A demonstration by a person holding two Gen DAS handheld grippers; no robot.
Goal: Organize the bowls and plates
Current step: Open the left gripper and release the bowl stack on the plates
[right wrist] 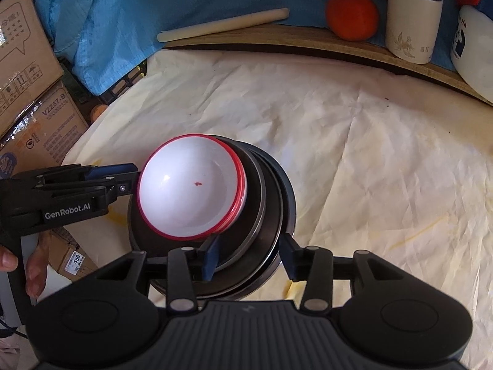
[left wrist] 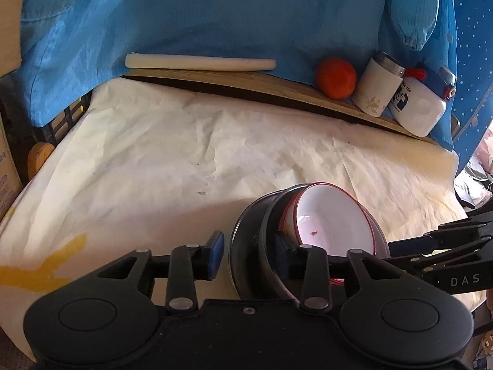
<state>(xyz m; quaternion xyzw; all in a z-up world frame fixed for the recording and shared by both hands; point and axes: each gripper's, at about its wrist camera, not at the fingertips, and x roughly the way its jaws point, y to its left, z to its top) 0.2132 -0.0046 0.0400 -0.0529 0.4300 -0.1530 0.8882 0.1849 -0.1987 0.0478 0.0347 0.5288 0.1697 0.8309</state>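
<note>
A white bowl with a red rim (right wrist: 191, 188) (left wrist: 332, 215) sits nested on a stack of dark plates (right wrist: 271, 203) (left wrist: 249, 246) on the cream cloth (right wrist: 369, 169). My left gripper (left wrist: 249, 254) straddles the near rim of the dark stack. Its left pad (left wrist: 215, 252) stands clear of the rim, so the jaws are open. My right gripper (right wrist: 250, 257) straddles the stack's rim from the other side, also open, with its pads apart from the plates. Each gripper shows in the other's view: the left gripper (right wrist: 132, 175) beside the bowl, the right gripper (left wrist: 391, 249) by the stack.
A wooden ledge (right wrist: 308, 40) at the back carries a cream stick (right wrist: 222, 26), an orange fruit (right wrist: 352, 15), a white flask (right wrist: 411, 21) and a white bottle (right wrist: 474, 55). Blue cloth (left wrist: 215, 15) hangs behind. Cardboard boxes (right wrist: 27, 71) stand at the left; a hand (right wrist: 34, 268) holds the left gripper.
</note>
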